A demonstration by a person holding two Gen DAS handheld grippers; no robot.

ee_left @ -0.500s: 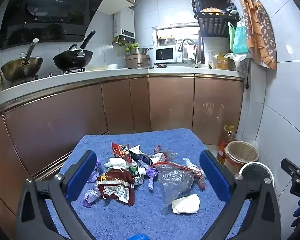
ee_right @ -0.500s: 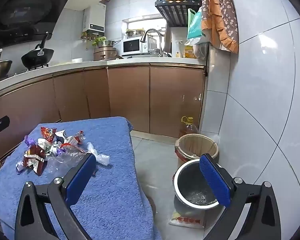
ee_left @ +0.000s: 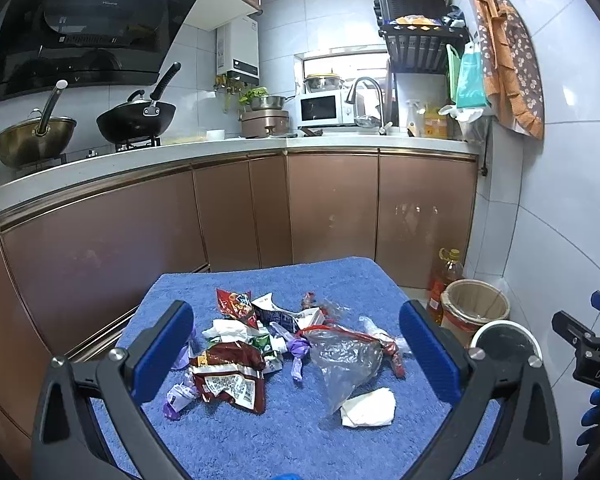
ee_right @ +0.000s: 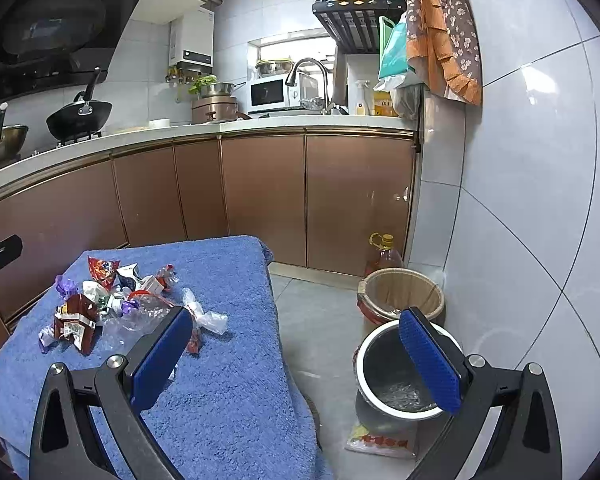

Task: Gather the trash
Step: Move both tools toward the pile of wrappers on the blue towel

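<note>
A pile of trash lies on the blue towel (ee_left: 260,440): a dark red wrapper (ee_left: 230,374), a clear plastic bag (ee_left: 346,364), a white crumpled paper (ee_left: 368,407), a red snack packet (ee_left: 234,303) and purple wrappers (ee_left: 298,354). My left gripper (ee_left: 296,352) is open and empty, hovering in front of the pile. My right gripper (ee_right: 296,354) is open and empty, over the towel's right edge, with the pile (ee_right: 112,304) to its left and a metal trash bin (ee_right: 400,384) to its right.
A paper-lined bin (ee_right: 402,294) and an oil bottle (ee_right: 384,254) stand on the floor by the tiled wall. Brown cabinets (ee_left: 332,208) run behind the table. The right gripper's body shows in the left wrist view (ee_left: 588,352).
Both grippers have stayed open and almost still; the views are nearly the same as before.
</note>
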